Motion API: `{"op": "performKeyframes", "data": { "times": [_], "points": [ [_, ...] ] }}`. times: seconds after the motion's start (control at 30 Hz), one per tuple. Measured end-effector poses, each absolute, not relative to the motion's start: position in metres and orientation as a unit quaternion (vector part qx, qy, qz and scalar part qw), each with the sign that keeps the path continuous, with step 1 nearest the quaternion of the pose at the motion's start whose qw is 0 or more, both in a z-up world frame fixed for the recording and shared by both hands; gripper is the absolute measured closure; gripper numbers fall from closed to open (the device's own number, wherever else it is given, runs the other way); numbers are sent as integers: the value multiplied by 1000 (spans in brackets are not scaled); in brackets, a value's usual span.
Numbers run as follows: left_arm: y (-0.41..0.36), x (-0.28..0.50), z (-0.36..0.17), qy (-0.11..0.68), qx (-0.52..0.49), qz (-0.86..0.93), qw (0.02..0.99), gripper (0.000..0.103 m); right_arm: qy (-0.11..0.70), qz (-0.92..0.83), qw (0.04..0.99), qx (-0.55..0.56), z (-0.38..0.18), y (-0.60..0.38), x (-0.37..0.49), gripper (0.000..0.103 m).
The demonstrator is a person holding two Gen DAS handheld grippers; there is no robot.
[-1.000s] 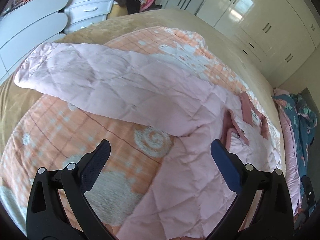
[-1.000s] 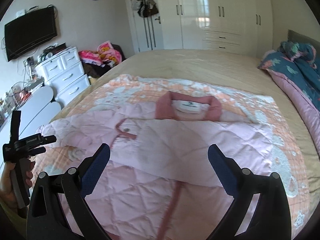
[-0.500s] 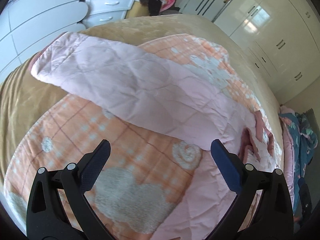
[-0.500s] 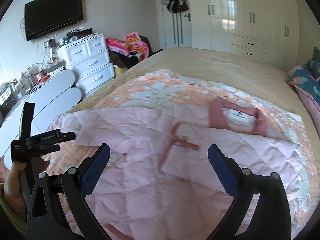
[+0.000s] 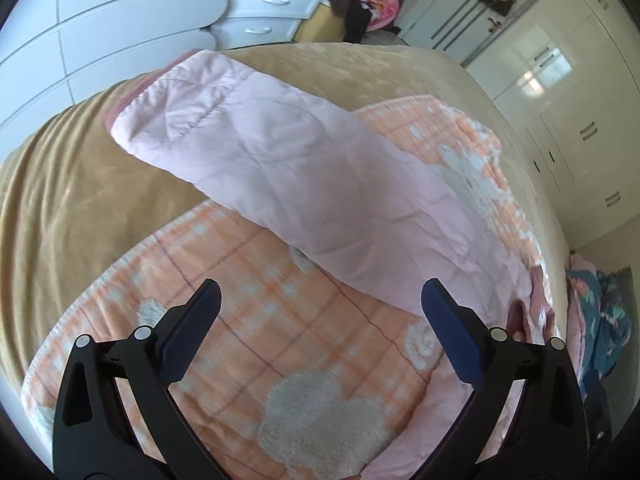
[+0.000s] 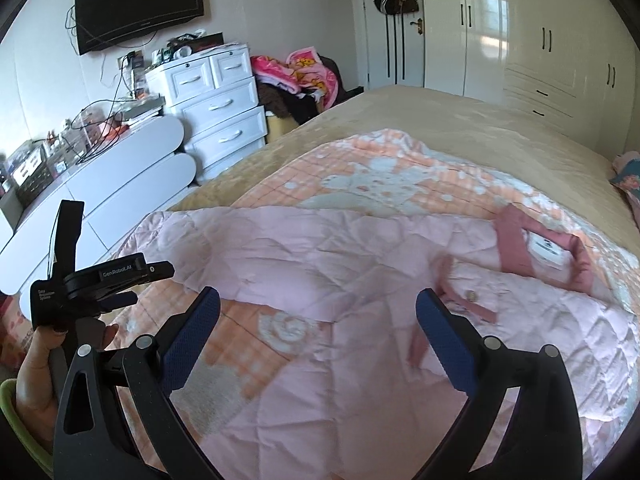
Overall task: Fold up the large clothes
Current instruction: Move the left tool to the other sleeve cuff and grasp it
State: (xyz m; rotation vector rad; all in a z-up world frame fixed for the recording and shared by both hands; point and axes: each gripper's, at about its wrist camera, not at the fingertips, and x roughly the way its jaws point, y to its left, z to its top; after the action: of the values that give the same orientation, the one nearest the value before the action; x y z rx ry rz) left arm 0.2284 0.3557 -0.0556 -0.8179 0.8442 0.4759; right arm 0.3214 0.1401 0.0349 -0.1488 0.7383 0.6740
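Observation:
A large pale pink quilted jacket (image 6: 360,280) lies spread on an orange patterned blanket (image 6: 380,168) on the bed. Its darker pink collar (image 6: 516,240) with a white label sits at the right. One long sleeve (image 5: 280,160) stretches out to the left, its cuff (image 5: 160,92) reaching the tan bedspread. My left gripper (image 5: 320,320) is open, hovering over the blanket just short of the sleeve. My right gripper (image 6: 318,320) is open above the jacket's body. The right wrist view also shows the left gripper (image 6: 104,280), held in a hand at the far left.
The tan bedspread (image 5: 80,200) covers the bed's edge. White drawers (image 6: 216,108) and a low white cabinet (image 6: 120,184) stand left of the bed. White wardrobes (image 6: 540,40) line the far wall. Pillows (image 5: 600,312) lie at the head end.
The left gripper has swung left along the sleeve toward its cuff. The right gripper's view has also turned left, so the collar now sits at the right. Both stay open.

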Motion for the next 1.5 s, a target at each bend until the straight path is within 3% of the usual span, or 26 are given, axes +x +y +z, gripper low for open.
{"op": "performKeyframes", "data": {
  "times": [0.63,1.07,1.17,1.23,1.3,1.37,1.5],
  "points": [
    [427,234,-97,352,-486,249,760,9,378,342,855,-93,15,198,334,5],
    [439,248,-111,311,-507,256,762,10,379,308,868,-93,11,152,349,5],
    [436,248,-109,305,-504,254,766,35,381,297,871,-86,8,137,353,5],
    [435,251,-108,304,-501,256,768,43,384,293,872,-79,7,129,354,5],
    [435,251,-106,296,-503,252,772,63,384,288,874,-77,7,120,354,5],
    [435,247,-99,286,-501,255,776,76,380,284,876,-80,9,114,352,5],
    [432,242,-74,248,-501,229,797,88,374,277,881,-78,13,99,350,5]
  ]
}}
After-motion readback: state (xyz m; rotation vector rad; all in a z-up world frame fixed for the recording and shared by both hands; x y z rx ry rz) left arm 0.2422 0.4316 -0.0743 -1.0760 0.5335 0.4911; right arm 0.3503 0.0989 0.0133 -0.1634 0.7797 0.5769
